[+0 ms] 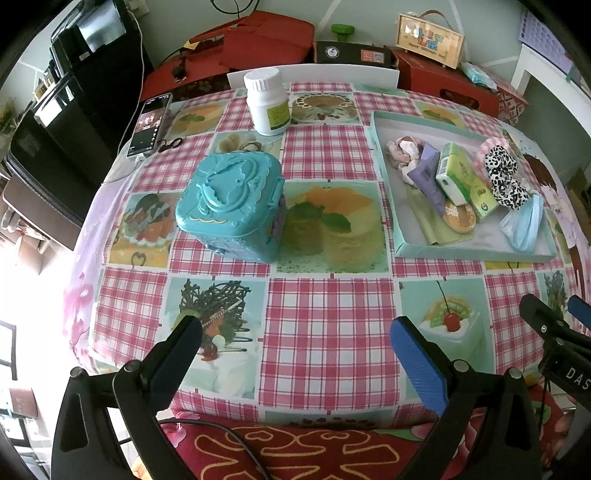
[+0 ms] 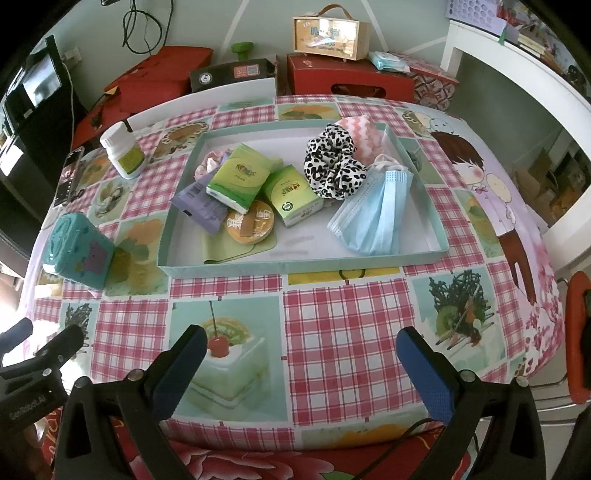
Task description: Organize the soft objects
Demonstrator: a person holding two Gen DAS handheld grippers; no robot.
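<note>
A shallow pale-green tray [image 2: 295, 264] [image 1: 469, 254] on the table holds soft items: a leopard scrunchie [image 2: 332, 166] [image 1: 504, 177], a blue face mask [image 2: 373, 218] [image 1: 524, 225], two green tissue packs [image 2: 240, 177] [image 2: 290, 195], a purple packet [image 2: 201, 206], a pink scrunchie [image 1: 400, 147] and a pink zigzag cloth [image 2: 360, 136]. My left gripper [image 1: 295, 339] hovers open over the near table edge, left of the tray. My right gripper [image 2: 301, 350] is open too, in front of the tray. Nothing sits between either pair of fingers.
A teal plastic box [image 1: 231, 203] [image 2: 79, 254] stands left of the tray. Behind it are a white pill bottle [image 1: 267, 101] [image 2: 123, 151] and a phone [image 1: 149, 125]. Red boxes [image 2: 351, 79] and a wooden case [image 2: 330, 35] line the back.
</note>
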